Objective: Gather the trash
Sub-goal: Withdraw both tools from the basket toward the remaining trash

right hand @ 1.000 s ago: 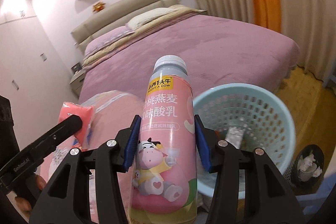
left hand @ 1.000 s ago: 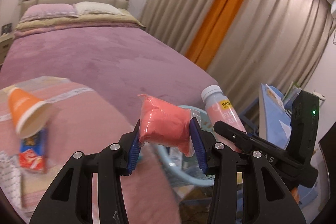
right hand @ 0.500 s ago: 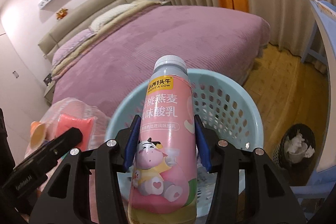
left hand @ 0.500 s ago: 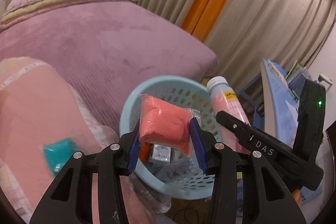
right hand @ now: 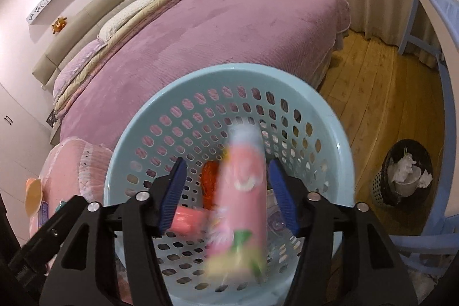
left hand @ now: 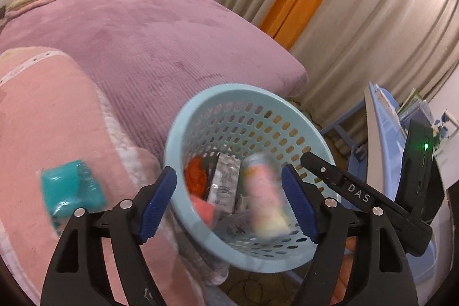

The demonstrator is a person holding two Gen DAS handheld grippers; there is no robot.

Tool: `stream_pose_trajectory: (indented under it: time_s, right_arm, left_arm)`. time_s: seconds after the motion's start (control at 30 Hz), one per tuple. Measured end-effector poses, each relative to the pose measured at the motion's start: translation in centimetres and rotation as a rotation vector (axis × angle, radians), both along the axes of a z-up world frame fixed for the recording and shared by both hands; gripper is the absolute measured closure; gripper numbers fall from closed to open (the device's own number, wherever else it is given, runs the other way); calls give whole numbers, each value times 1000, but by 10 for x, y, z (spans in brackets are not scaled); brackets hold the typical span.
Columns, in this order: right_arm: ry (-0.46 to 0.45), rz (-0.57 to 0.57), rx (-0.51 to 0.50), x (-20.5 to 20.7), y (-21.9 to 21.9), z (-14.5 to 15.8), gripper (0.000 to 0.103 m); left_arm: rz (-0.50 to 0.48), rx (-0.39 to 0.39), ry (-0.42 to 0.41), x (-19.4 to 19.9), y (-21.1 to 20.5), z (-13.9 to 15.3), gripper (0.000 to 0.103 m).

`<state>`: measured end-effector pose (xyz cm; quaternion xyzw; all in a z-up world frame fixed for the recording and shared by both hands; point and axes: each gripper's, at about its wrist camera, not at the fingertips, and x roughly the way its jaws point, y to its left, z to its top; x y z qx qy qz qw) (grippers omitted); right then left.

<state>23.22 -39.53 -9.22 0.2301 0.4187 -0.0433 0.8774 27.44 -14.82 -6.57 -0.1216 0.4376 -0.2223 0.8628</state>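
your left gripper and right gripper both hang spread wide and empty over the blue basket. the blurred pink bottle sits loose between the right fingers, inside the basket beside the pink packet.

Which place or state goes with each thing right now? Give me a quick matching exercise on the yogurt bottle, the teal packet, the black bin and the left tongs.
Things:
1. pink yogurt bottle
2. teal packet
3. black wastebin
4. left tongs

Places or states:
A. on the wooden floor, holding white crumpled paper
B. open, holding nothing, above the basket
C. motion-blurred inside the light blue basket, free of the blue pads
D. lying on the pink blanket

Pairs: 1-C, 2-D, 3-A, 4-B
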Motion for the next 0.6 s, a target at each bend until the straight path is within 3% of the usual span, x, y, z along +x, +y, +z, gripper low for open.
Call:
stream_pose_trajectory:
  time_s: [0.4, 0.6]
  right_arm:
    - [-67, 78, 3, -21, 35, 31, 46]
    - [-177, 206, -51, -37, 82, 64, 46]
  left_arm:
    - [49, -38, -91, -39, 40, 35, 29]
    - [103, 16, -176, -70, 76, 59, 29]
